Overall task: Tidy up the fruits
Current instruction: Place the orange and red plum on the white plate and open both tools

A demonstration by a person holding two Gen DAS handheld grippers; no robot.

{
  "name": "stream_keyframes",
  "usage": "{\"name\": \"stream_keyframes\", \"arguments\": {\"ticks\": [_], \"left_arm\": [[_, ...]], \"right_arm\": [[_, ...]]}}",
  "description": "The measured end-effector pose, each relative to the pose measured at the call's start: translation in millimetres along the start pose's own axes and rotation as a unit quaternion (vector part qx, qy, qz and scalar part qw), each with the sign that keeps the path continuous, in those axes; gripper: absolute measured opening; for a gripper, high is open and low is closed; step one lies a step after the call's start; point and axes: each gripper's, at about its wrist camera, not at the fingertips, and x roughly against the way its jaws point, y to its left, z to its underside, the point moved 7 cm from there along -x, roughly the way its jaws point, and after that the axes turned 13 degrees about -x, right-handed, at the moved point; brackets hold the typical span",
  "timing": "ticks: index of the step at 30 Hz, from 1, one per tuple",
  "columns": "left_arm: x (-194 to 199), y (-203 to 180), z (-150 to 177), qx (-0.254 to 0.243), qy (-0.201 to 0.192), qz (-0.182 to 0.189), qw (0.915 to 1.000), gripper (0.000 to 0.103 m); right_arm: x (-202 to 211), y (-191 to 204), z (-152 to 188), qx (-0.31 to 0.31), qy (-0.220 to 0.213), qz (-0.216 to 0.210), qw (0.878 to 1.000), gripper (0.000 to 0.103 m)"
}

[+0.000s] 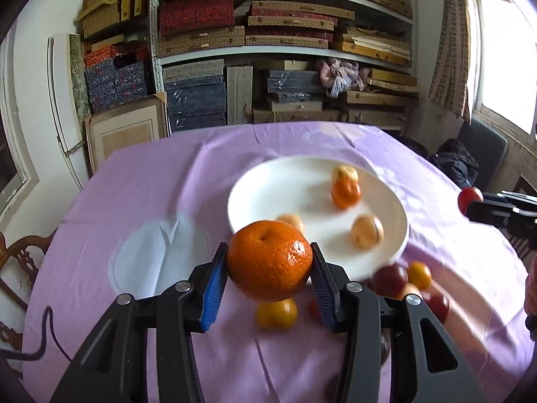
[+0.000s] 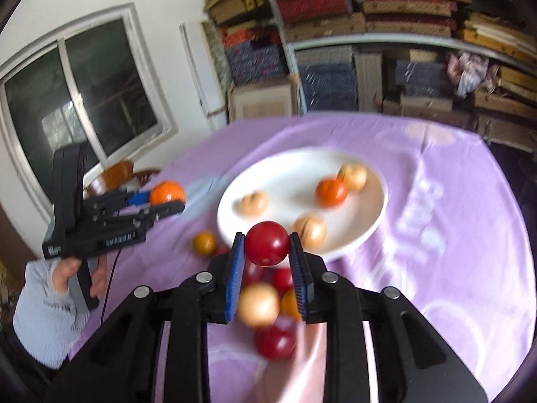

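My left gripper [image 1: 268,268] is shut on a large orange [image 1: 269,260] and holds it above the purple cloth, just in front of the white plate [image 1: 268,184]. My right gripper [image 2: 267,252] is shut on a red plum [image 2: 267,243], held above a pile of loose fruit [image 2: 265,302]. The plate [image 2: 288,174] holds a small orange [image 2: 330,192] and three pale yellow fruits. The left gripper with its orange [image 2: 166,192] shows at the left of the right wrist view. The right gripper with its plum [image 1: 469,198] shows at the right edge of the left wrist view.
Loose red and yellow fruits [image 1: 402,280] lie on the cloth by the plate's near rim, one yellow fruit [image 1: 277,314] under the left gripper. The round table [image 1: 151,184] has a purple cloth. Shelves of boxes [image 1: 285,33] stand behind. A wooden chair [image 1: 20,255] is at the left.
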Motion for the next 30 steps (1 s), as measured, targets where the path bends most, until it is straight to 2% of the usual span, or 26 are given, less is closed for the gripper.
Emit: {"name": "stream_keyframes", "arguments": {"ticks": [3, 7, 11, 14, 17, 23, 24, 25, 26, 27, 28, 30], "left_arm": [[-23, 3, -11, 0.013, 0.008, 0.007, 0.9999, 0.047], [-60, 4, -6, 0.026, 0.034, 0.014, 0.9990, 0.048], [-88, 11, 3, 0.028, 0.053, 0.011, 0.9982, 0.048], [-97, 15, 5, 0.036, 0.054, 0.019, 0.9977, 0.048], [-97, 15, 4, 0.036, 0.049, 0.017, 0.9980, 0.050], [-65, 21, -5, 0.042, 0.020, 0.021, 0.9987, 0.055], [-56, 23, -6, 0.043, 0.014, 0.019, 0.9988, 0.061], [-47, 25, -4, 0.044, 0.010, 0.014, 0.9989, 0.064], [-38, 27, -1, 0.042, 0.008, 0.007, 0.9991, 0.068], [-30, 26, 4, 0.035, 0.010, 0.002, 0.9993, 0.070], [-23, 25, 11, 0.027, 0.014, -0.006, 0.9995, 0.071], [-13, 23, 27, 0.020, 0.019, -0.018, 0.9994, 0.078]], "right_arm": [[-28, -14, -16, -0.015, 0.002, 0.016, 1.000, 0.026], [-76, -41, -9, -0.031, 0.030, 0.042, 0.998, 0.026], [-103, -60, -7, -0.045, 0.046, 0.053, 0.997, 0.026], [-108, -65, -6, -0.041, 0.042, 0.052, 0.997, 0.028], [-108, -65, -6, -0.042, 0.040, 0.048, 0.997, 0.038], [-75, -45, -14, -0.032, 0.010, 0.029, 0.999, 0.041], [-63, -39, -15, -0.028, 0.000, 0.024, 0.999, 0.051], [-51, -33, -16, -0.024, -0.012, 0.019, 0.999, 0.065], [-37, -27, -16, -0.020, -0.027, 0.016, 0.999, 0.073], [-24, -23, -13, -0.018, -0.042, 0.014, 0.999, 0.086], [-12, -19, -8, -0.016, -0.053, 0.012, 0.998, 0.094], [4, -14, 7, -0.010, -0.055, 0.006, 0.998, 0.094]]}}
